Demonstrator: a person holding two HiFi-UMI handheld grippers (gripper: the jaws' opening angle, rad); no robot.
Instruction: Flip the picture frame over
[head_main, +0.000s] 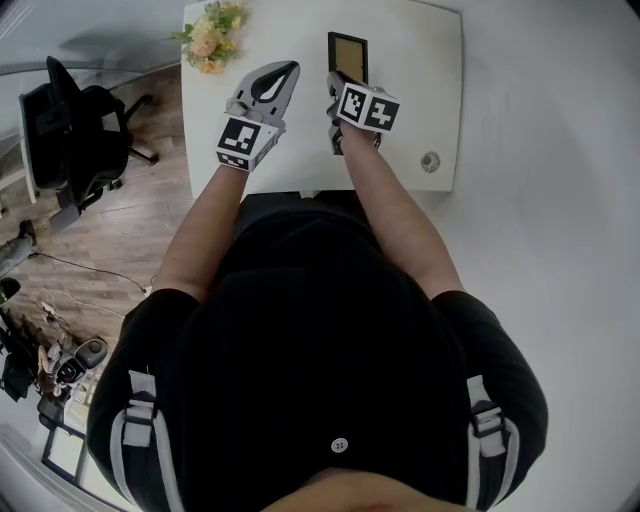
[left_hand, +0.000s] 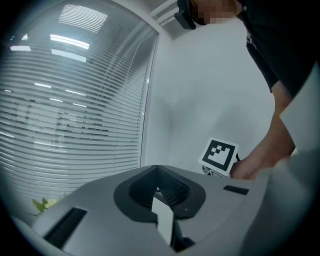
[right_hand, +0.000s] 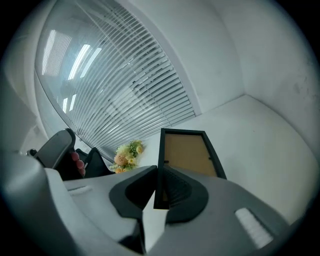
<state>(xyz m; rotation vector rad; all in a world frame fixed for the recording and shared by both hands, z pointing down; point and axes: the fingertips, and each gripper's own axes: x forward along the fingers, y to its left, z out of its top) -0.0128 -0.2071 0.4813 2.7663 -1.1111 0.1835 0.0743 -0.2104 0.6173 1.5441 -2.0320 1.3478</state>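
Observation:
The picture frame (head_main: 347, 52) has a black border and a brown backing board that faces up; it is at the far middle of the white table (head_main: 420, 70). My right gripper (head_main: 336, 86) is shut on the frame's near left edge. In the right gripper view that black edge of the frame (right_hand: 187, 152) runs straight in between the jaws of the right gripper (right_hand: 158, 172). My left gripper (head_main: 284, 72) hovers just left of it, shut with nothing in it. The left gripper (left_hand: 158, 169) view shows only wall, blinds and the right gripper's marker cube (left_hand: 219, 156).
A bunch of flowers (head_main: 210, 35) stands at the table's far left corner, seen too in the right gripper view (right_hand: 127, 152). A small round fitting (head_main: 430, 161) sits near the table's right front. A black office chair (head_main: 70, 130) stands on the wooden floor to the left.

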